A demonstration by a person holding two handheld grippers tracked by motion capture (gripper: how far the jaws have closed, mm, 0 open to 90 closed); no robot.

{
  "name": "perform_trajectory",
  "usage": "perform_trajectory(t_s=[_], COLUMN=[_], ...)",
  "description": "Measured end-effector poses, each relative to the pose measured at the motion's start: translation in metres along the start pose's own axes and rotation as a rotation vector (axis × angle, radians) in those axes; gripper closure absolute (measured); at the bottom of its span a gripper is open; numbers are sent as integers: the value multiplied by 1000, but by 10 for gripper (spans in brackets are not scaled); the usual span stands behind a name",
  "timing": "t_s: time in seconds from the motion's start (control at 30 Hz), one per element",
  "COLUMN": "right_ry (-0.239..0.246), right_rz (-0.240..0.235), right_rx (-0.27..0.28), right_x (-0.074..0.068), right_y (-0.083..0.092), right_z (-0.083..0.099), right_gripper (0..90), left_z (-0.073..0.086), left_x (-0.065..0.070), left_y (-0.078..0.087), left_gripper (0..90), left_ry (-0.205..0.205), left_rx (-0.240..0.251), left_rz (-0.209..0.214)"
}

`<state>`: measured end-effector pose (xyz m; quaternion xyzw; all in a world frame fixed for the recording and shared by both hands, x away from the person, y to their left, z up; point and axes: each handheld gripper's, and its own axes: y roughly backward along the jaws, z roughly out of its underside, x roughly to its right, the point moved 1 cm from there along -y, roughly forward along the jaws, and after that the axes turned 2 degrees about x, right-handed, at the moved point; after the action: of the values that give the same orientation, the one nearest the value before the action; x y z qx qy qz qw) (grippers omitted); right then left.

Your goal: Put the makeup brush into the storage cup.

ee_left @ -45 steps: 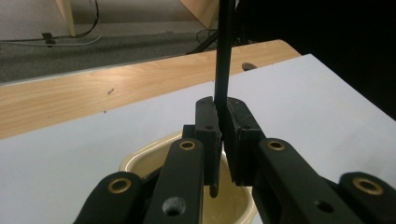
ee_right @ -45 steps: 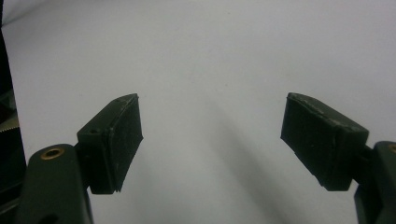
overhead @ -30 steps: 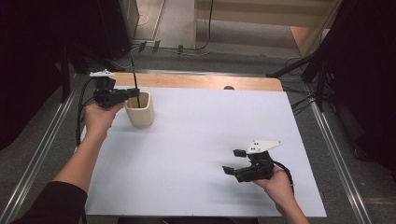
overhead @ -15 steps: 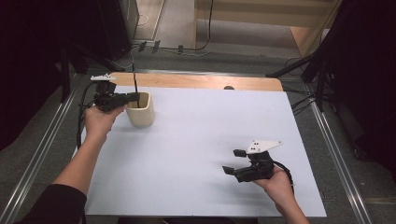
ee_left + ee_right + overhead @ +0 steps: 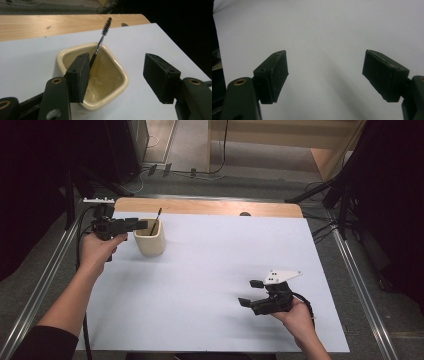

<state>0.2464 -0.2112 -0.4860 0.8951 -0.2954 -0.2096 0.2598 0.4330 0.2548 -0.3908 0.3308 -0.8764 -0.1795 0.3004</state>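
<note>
Brush (image 5: 102, 37) leans in the cream cup (image 5: 150, 238) near the table's (image 5: 210, 290) far left corner, left claw (image 5: 141, 224) just opened wide around it, so draw back level without knocking the handle; right claw (image 5: 251, 293) waits wide, empty.

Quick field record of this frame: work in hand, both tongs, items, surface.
work: brush drop into cup
left tongs: jaws have just been opening, nothing between the pads, above the cup
brush: stands in the cup, leans on its rim, bristles up
cup: cream, upright, far left of the sheet
right tongs: open, empty, over the sheet near the right
surface: white sheet on a wood table
</note>
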Motion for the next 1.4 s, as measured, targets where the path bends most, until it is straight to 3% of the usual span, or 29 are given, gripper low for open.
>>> perform_trajectory(t_s=[0.13, 0.37, 0.5, 0.87, 0.9, 0.97, 1.13, 1.4], right_ry=[-2, -9, -5, -7, -12, -11, -6, -8], right_rz=[2, 3, 4, 7, 7, 8, 7, 11], right_rx=[-7, -1, -2, -5, -7, -8, -8, -9], right_x=[0, 0, 0, 1, 0, 1, 1, 2], right_y=[0, 1, 1, 1, 2, 2, 1, 1], right_z=[0, 0, 1, 1, 1, 1, 1, 2], right_gripper=[215, 215, 215, 215, 215, 215, 215, 215], left_z=[1, 9, 16, 36, 37, 40, 50, 64], left_x=[8, 23, 34, 51, 52, 53, 58, 70], left_y=[7, 13, 14, 12, 12, 10, 8, 5], left_gripper=[388, 387, 387, 386, 372, 193, 185, 185], left_ry=[-29, -46, -89, -132, -134, -135, -161, -208], left_rx=[-28, -82, -101, -108, -103, -118, -129, -150], left_rz=[21, 69, 74, 130, 137, 173, 195, 195])
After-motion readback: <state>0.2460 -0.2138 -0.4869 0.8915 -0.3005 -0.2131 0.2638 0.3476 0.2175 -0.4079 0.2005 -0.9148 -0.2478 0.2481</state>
